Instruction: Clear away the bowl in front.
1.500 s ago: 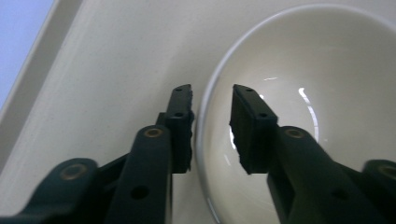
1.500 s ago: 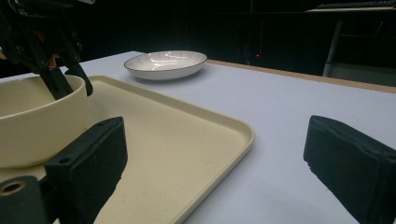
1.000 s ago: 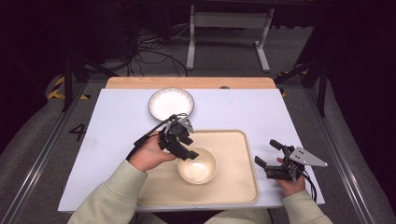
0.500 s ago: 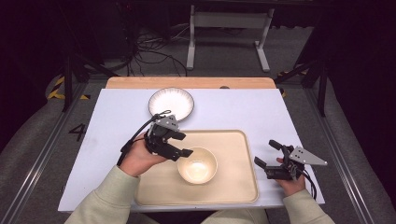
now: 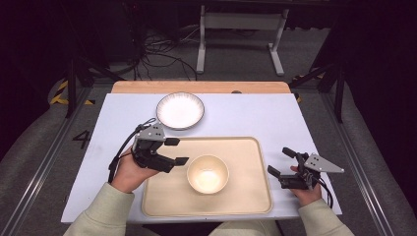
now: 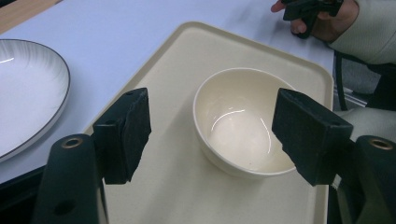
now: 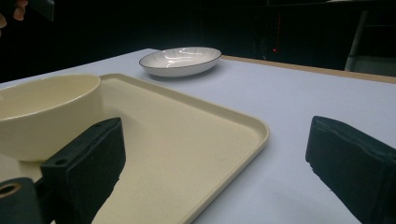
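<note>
1. Bowl (image 5: 207,173) sits upright in the middle of the tray (image 5: 251,147), already set down; nothing is inside it.
2. Your left gripper (image 5: 176,151) has just been opening; its jaws stand wide with nothing between them, beside the bowl's left side without touching it.
3. Your right gripper (image 5: 282,162) hangs open and empty, off the tray's right edge.
4. Plate (image 5: 180,110) lies on the table (image 5: 275,118) beyond the tray; judging by that, it is probably what is left to move.
5. Room: bare table lies left of the tray and around the plate; mind the tray's raised rim.
</note>
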Tool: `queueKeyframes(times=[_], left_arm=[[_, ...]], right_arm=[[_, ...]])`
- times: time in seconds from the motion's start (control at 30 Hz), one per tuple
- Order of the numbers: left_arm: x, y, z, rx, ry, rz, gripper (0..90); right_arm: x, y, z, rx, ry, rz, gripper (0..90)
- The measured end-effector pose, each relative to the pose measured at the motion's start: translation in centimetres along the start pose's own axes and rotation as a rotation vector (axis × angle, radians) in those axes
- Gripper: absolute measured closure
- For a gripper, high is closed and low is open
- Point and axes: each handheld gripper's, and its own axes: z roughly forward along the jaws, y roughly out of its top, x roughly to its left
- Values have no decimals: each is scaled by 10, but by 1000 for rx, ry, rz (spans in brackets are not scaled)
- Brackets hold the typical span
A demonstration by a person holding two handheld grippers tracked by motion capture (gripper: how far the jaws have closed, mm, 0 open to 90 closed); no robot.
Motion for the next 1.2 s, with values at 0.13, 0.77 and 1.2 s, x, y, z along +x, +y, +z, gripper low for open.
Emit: queueKeyframes(times=[0.13,0.77,1.2], left_arm=[[1,-8,-12,-56,18,-16,284],[10,-79,-38,-319,118,-27,240],[24,-126,-33,-400,178,-66,213]], right_arm=[[0,0,1,0,8,9,53],[-1,3,1,-55,10,8,40],[3,11,4,-64,15,-18,39]])
